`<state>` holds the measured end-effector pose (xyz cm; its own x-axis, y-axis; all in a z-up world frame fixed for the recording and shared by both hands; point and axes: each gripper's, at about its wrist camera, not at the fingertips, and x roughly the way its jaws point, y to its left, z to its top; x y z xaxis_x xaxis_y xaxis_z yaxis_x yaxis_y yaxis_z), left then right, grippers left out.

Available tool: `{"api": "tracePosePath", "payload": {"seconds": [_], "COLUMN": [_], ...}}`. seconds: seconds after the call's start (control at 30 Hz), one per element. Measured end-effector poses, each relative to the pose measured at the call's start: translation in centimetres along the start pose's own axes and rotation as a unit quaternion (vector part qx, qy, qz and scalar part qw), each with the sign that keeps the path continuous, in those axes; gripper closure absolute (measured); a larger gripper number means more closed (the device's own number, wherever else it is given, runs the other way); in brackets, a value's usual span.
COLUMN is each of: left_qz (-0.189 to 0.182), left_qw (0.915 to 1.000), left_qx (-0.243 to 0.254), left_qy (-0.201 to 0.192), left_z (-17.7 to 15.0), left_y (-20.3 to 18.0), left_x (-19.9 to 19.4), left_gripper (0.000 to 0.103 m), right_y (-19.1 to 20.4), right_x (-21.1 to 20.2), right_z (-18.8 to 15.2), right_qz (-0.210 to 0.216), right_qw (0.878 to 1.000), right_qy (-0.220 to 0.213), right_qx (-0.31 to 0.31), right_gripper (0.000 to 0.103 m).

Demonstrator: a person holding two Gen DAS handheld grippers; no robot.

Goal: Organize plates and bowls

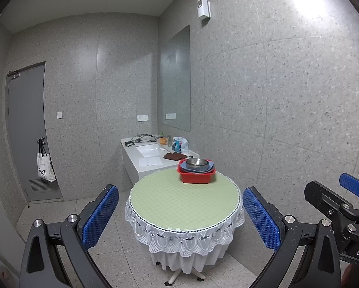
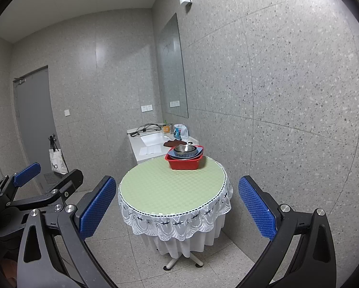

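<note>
A red plastic basin (image 1: 195, 177) (image 2: 184, 163) stands at the far side of a round table with a green top (image 1: 179, 199) (image 2: 165, 187). In it lie a blue plate (image 1: 210, 166) (image 2: 200, 152) and a steel bowl (image 1: 196, 162) (image 2: 184, 149) stacked on other dishes. My left gripper (image 1: 180, 218) is open and empty, well short of the table. My right gripper (image 2: 177, 208) is open and empty too, beside the left one. Each gripper shows at the edge of the other's view.
A white sink counter (image 1: 153, 160) (image 2: 153, 150) stands behind the table, with cables, a brown cloth (image 1: 174, 156), a bag and papers on it. A mirror hangs on the right wall. A grey door (image 1: 27, 129) with a tote bag is at left. Tiled floor surrounds the table.
</note>
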<state>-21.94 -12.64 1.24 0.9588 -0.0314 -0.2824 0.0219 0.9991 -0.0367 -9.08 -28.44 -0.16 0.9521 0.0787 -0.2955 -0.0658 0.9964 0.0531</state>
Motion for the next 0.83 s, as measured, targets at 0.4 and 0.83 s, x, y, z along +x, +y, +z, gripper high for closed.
{"api": "tracePosePath", "payload": {"seconds": [0.4, 0.83], "left_qz": [0.002, -0.007], "left_qw": [1.0000, 1.0000], "left_qx": [0.002, 0.006], "left_qy": [0.004, 0.002], "left_z": [0.3, 2.6], "left_y": [0.5, 4.1], "left_x": [2.6, 9.3], "left_gripper": [0.001, 0.001], "right_y": [-0.1, 2.0], "right_x": [2.0, 7.0], "right_z": [0.3, 1.9], "right_qz": [0.002, -0.006], "right_qw": [1.000, 1.000], "right_qy": [0.004, 0.003], "right_qx": [0.002, 0.002], "right_gripper": [0.000, 0.000]}}
